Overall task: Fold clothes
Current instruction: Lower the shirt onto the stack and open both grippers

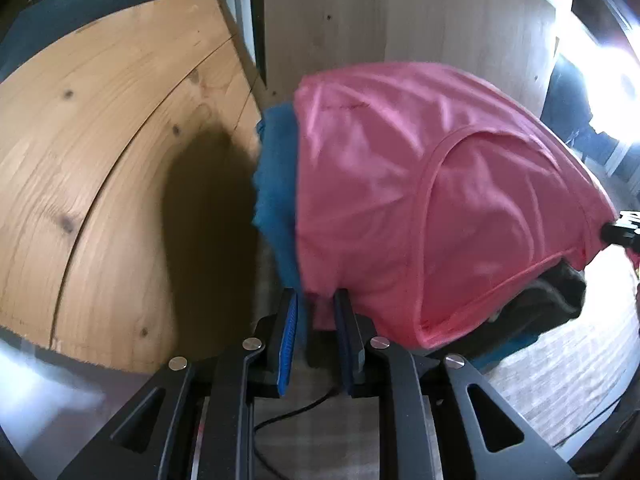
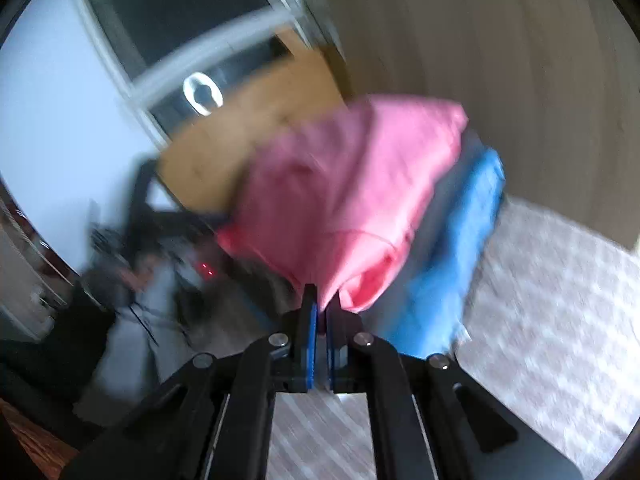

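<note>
Atop the clothes pile (image 1: 276,184), apparently, pink shirt (image 1: 420,184).

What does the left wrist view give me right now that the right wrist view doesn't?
Left wrist only: a wooden board at left and a dark garment under the pink one's far corner. Right wrist only: a dark window, much blurred. Both: the pink garment lying over blue cloth, the left gripper and right gripper each at an edge of it.

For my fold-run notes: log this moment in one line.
left gripper: shut on pink shirt | right gripper: shut on pink shirt | under it: blue garment
</note>
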Motion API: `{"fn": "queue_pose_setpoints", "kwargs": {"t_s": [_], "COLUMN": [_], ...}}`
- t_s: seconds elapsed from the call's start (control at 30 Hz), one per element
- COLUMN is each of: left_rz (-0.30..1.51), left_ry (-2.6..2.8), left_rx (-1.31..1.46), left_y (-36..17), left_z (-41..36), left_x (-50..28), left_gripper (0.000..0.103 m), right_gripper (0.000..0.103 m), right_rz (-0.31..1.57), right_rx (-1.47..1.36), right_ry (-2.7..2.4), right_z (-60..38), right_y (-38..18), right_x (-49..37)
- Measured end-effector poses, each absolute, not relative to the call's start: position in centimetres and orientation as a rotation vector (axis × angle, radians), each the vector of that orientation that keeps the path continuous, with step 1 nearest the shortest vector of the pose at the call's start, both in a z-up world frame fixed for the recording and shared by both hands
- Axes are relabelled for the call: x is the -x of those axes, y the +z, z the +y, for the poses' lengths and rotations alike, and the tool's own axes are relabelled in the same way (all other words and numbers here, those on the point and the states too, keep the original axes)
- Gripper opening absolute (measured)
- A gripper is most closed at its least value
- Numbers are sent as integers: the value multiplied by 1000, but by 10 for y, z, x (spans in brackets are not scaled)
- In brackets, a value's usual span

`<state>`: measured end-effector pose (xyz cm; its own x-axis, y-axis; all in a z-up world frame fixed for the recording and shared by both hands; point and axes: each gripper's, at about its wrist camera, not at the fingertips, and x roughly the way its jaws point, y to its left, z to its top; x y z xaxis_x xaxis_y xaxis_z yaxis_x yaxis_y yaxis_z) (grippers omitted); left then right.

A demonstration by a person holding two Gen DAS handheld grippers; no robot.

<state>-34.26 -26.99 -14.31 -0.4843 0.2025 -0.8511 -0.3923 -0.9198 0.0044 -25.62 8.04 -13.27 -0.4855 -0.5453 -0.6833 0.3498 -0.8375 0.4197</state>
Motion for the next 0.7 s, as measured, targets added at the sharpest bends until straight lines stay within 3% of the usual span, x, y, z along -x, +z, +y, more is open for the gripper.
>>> {"fn": "queue_pose_setpoints", "kwargs": {"t_s": [0.13,0.4,0.53,0.7], "left_rz": [304,240,206,191], "left_ry": [2463,2488,2454,2436], "left_rx": [1335,1117,1131,1217], "left_y": [-130,-85,-94,-111], "left_z": [-273,-230,-211,-208], "left_x": [338,378,410,432], "left_gripper": [19,27,31,42], "right_gripper": [19,22,34,34], "right_rz": [-342,-170,-142,-177], "right_rx": [-1229,-944,-980,-1099], "right_ry": [-2408,-2512,-2522,-2518], "right_z": [105,80,66,76], "right_y": [-128,-67,-78,-102], "right_x": [257,300,348,375]}}
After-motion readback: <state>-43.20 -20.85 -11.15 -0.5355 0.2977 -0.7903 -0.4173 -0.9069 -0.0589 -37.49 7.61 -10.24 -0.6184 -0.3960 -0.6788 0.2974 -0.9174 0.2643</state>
